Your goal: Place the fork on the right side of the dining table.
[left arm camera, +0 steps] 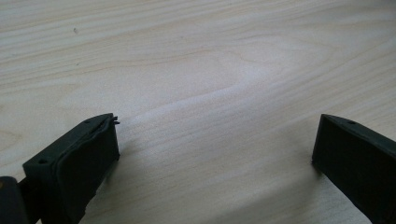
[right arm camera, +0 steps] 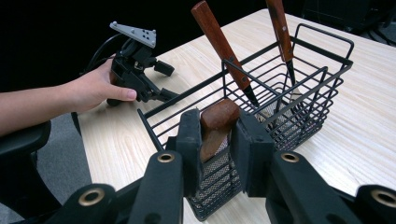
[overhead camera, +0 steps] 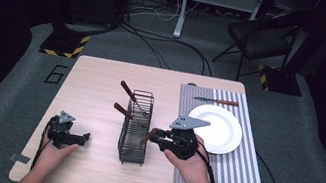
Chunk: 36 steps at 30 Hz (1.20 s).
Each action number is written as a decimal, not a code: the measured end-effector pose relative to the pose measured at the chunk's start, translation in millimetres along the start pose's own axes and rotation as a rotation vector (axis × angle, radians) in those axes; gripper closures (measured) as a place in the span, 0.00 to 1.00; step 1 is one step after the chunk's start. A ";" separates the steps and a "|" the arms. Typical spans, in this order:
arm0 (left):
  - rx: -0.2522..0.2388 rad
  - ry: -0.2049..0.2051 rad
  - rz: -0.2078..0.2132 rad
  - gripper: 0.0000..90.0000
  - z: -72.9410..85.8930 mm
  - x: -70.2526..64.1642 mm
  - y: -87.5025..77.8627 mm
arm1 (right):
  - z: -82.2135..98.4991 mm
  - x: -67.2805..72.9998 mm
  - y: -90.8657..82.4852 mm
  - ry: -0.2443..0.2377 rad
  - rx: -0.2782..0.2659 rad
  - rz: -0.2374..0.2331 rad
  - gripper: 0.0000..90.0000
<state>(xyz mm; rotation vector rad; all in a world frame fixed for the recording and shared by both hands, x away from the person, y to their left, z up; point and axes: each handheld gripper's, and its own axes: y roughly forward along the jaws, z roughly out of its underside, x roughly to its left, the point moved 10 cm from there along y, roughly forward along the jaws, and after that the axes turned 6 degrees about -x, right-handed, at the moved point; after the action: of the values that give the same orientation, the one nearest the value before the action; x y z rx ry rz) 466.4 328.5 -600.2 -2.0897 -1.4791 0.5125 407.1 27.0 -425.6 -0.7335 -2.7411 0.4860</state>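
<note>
Wooden handle pinched in the right tongs [right arm camera: 217, 135] at the near end of the wire caddy [overhead camera: 136, 126].

Right tongs are pressed onto the brown handle of a utensil [right arm camera: 215, 126] standing in the caddy's near compartment, likely to lift it toward the white plate [overhead camera: 224, 133] on the striped mat [overhead camera: 238, 171], where a knife [overhead camera: 216, 101] already lies. Two more handles [right arm camera: 219, 44] lean in the farther compartments. Left tongs [overhead camera: 75, 139] rest spread and holding nothing on the counter [left arm camera: 210, 70], well apart from the caddy.
</note>
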 end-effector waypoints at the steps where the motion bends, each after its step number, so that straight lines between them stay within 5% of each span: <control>1: -0.001 -0.001 0.000 0.00 -0.1 -0.1 0.1 | -0.6 0.4 0.2 0.001 -0.002 -0.003 0.82; 36: 0.000 0.002 0.003 0.00 0.0 -0.2 0.0 | -19.7 5.3 -1.4 0.009 -0.027 -0.025 0.83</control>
<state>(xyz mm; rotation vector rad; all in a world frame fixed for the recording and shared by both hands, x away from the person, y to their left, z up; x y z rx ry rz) 466.4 328.4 -600.3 -2.0916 -1.4753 0.5111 408.6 33.6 -406.3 -0.7049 -2.7504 0.4404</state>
